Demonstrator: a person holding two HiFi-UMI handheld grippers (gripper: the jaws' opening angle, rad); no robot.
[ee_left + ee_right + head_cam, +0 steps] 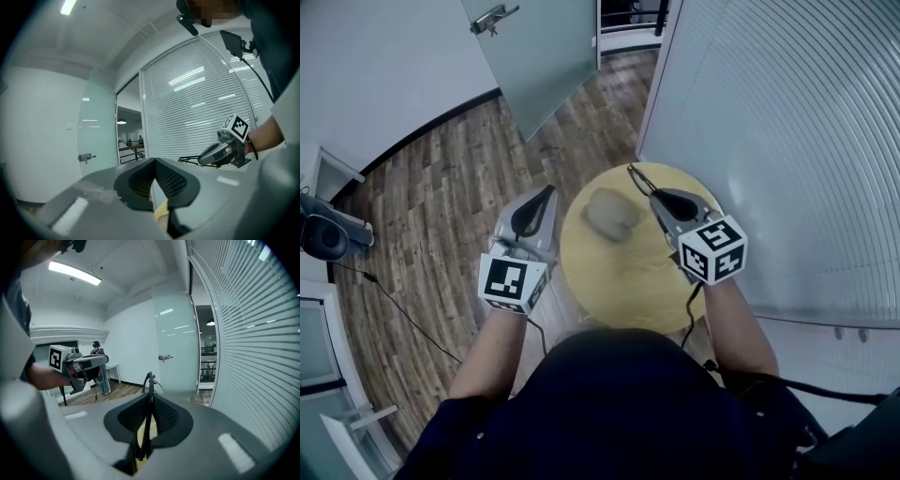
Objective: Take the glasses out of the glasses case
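Observation:
A grey glasses case point(612, 215) lies on the round yellow table point(628, 281); whether it is open I cannot tell. My right gripper point(653, 199) hovers just right of the case, shut on a pair of thin black glasses point(638, 177) that stick out past its tips. In the right gripper view the glasses point(149, 383) stand edge-on between the closed jaws of the right gripper point(150, 400). My left gripper point(547, 192) hangs beyond the table's left edge, shut with nothing in it. From the left gripper point(153, 162) the glasses point(188, 159) show ahead of the right gripper point(202, 160).
A wall of white blinds point(787, 122) rises close behind and right of the table. A glass door point(539, 47) stands at the back over wooden floor point(431, 244). A black cable point(394, 305) runs across the floor at left. A person point(97, 363) stands far off by a desk.

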